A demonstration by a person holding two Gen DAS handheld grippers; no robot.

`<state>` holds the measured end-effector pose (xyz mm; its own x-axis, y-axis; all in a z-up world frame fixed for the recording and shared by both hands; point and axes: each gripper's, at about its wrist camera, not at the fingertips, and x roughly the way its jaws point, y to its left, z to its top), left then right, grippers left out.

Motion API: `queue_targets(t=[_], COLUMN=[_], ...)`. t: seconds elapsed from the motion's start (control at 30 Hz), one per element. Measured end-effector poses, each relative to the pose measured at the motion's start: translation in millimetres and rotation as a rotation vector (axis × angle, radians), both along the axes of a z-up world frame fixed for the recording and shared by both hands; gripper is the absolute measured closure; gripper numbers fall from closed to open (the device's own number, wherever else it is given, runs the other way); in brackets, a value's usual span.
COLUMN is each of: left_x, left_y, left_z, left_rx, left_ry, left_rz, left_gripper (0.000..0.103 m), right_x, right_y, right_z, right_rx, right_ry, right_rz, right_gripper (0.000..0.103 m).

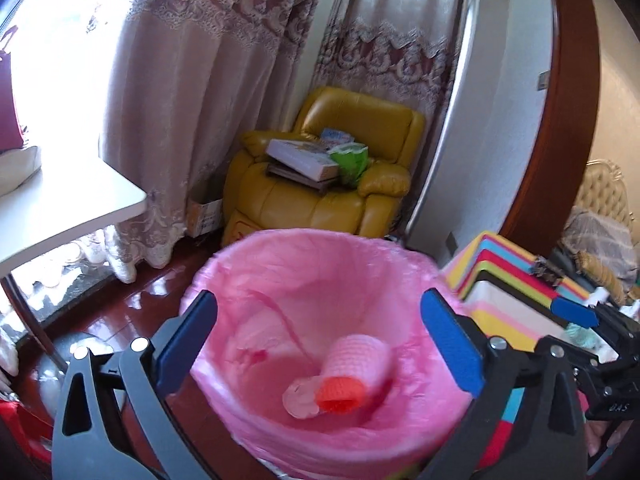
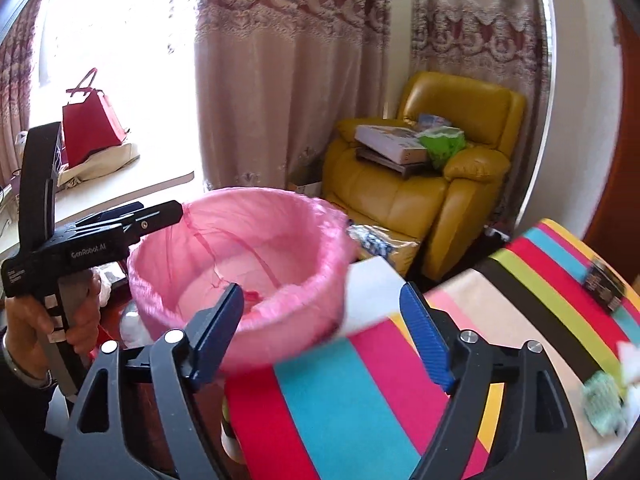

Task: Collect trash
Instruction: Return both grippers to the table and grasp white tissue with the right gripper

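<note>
A bin lined with a pink bag (image 1: 320,264) stands on the floor; it also shows in the right wrist view (image 2: 240,216). Inside lie a pink foam net sleeve (image 1: 360,354), an orange foam net sleeve (image 1: 340,394) and a clear crumpled piece (image 1: 298,400). My left gripper (image 1: 320,344) is open and empty, just above the bin mouth. My right gripper (image 2: 324,332) is open and empty, over the edge of a striped table (image 2: 360,408) beside the bin. A pale green foam scrap (image 2: 604,400) lies at the table's right edge.
A yellow armchair (image 1: 320,200) with books and a green bag stands behind the bin by the curtains. A white table (image 1: 60,216) is at the left. A cardboard box (image 2: 396,248) sits between bin and chair. A red bag (image 2: 94,124) stands by the window.
</note>
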<state>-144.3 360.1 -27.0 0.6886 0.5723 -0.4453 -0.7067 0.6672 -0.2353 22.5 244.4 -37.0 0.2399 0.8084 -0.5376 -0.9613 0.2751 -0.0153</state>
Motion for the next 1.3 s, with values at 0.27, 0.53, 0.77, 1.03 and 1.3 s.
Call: queue_targets(t=[0.27,0.53,0.77,1.03,1.3], left_x=[41,121,184,238,261], left_y=[-63,-151,-220,-267,-276], left_z=[15,7,-11,-26,-33], left_rx=[0.025,0.101,0.098,0.121,0.081], left_ry=[-0.102,0.088,0.164,0.241,0.262], left_rz=[-0.128,-0.424,-0.612,-0.71,-0.741], left_gripper=[0.005,0.005,0.005,0.005,0.005], right_x=[13,50,68,84,89], right_y=[-104,-229,-316,-314,-307], right_z=[9,5,-18,-47,-57], right_rx=[-0.012,0.006,-0.03,-0.094,-0.125], right_ry=[-0.088,-0.037,0.018,0.077,0.123], right_rz=[-0.197,-0.54,-0.731,-0.722,-0.729], right_gripper=[0.022,0.022,0.022,0.022,0.046])
